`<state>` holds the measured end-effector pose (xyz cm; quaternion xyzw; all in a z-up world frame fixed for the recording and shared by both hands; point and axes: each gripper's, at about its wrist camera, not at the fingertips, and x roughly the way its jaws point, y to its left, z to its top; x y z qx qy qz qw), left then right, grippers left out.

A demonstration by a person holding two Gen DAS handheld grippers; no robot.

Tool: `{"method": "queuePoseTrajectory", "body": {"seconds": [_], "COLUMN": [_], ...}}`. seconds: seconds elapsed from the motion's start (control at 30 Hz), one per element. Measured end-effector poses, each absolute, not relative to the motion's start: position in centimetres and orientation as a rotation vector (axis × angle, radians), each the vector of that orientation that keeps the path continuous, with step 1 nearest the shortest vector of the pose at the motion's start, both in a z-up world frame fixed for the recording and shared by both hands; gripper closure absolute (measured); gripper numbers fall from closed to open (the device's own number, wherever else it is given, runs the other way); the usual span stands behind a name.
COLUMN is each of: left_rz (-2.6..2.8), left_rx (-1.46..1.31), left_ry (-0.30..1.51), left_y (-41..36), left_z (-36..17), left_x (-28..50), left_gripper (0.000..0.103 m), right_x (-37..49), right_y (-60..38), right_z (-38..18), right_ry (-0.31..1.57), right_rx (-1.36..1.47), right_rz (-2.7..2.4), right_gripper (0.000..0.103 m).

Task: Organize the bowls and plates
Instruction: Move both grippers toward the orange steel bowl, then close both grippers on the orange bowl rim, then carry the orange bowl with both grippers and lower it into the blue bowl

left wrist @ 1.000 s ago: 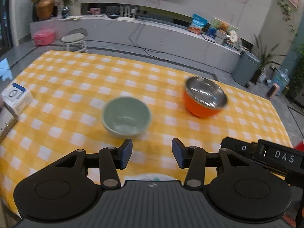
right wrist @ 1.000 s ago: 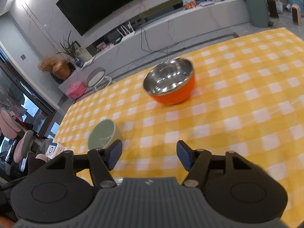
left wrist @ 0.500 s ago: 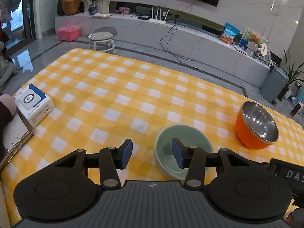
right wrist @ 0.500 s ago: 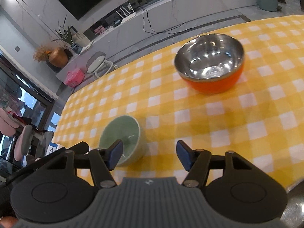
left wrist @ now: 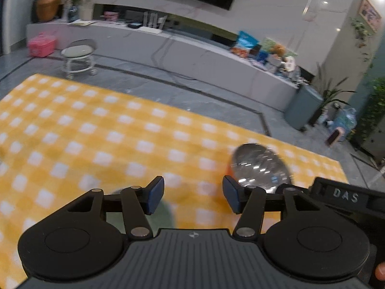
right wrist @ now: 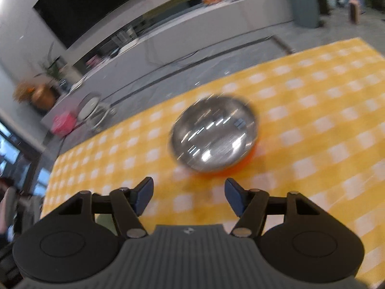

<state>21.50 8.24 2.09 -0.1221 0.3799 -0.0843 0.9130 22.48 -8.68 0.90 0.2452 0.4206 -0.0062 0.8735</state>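
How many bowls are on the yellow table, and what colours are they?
Orange bowl: 1
Green bowl, mostly hidden behind the left gripper: 1
Total: 2 bowls

Orange bowl (right wrist: 214,134): glossy mirror-bright metal lining, smooth orange outer shell. Bench (left wrist: 96,130) cloth: matt yellow-white check fabric. Left claw (left wrist: 193,197) and right claw (right wrist: 189,196): matt black plastic.

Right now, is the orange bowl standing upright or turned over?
Upright. The orange bowl shows its shiny steel inside facing up, resting on the checked tablecloth ahead of the open right gripper.
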Motion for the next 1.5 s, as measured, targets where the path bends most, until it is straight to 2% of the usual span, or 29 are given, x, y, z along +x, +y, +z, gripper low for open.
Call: {"method": "queuePoseTrajectory", "body": {"seconds": [0.07,0.13,0.4,0.5,0.67,0.77,0.83,0.97,1.07,1.13,1.2,1.5], "left_rz": [-0.192,-0.213,-0.218,-0.193,-0.164,-0.171,-0.173,-0.147,-0.139,-0.13,-0.13,-0.144], "left_rx": [-0.259,-0.275,-0.335,-0.331,-0.311,-0.309,-0.302,-0.275,-0.277,-0.26,-0.25,-0.236], "left_ry": [0.784,0.793,0.842,0.852,0.886,0.908,0.919,0.918,0.917,0.922,0.92,0.897], "left_y": [7.1,5.9,3.0,2.3,1.3,0.7,0.3,-0.1,0.0,-0.1,0.0,-0.3], "left_z": [2.0,1.9,-0.3,-1.4,-2.8,-3.4,-3.7,-4.1,-4.2,-4.1,-4.0,-2.4], "left_x": [22.2,23.1,27.2,28.3,29.6,30.1,30.3,30.5,30.5,30.6,30.5,29.0], "left_gripper": [0.035,0.035,0.035,0.035,0.038,0.048,0.06,0.077,0.086,0.094,0.097,0.097], "right_x": [23.0,23.6,25.9,26.8,28.1,28.6,28.8,28.8,29.0,29.1,29.2,27.9], "right_y": [-10.2,-11.5,-15.4,-16.0,-16.5,-16.7,-16.8,-16.8,-16.6,-16.5,-16.4,-16.5], "right_z": [1.3,1.5,-0.5,-1.7,-3.7,-4.8,-5.2,-5.7,-5.7,-5.8,-5.7,-5.0], "right_ry": [0.867,0.861,0.903,0.925,0.977,0.998,1.003,0.993,0.988,0.988,0.986,0.988], "right_rx": [0.513,0.521,0.506,0.531,0.58,0.614,0.628,0.664,0.684,0.691,0.687,0.685], "right_rz": [-0.052,-0.079,-0.171,-0.175,-0.181,-0.164,-0.152,-0.113,-0.074,-0.068,-0.073,-0.093], "right_gripper": [0.036,0.029,0.029,0.031,0.04,0.05,0.054,0.065,0.082,0.083,0.084,0.088]}}
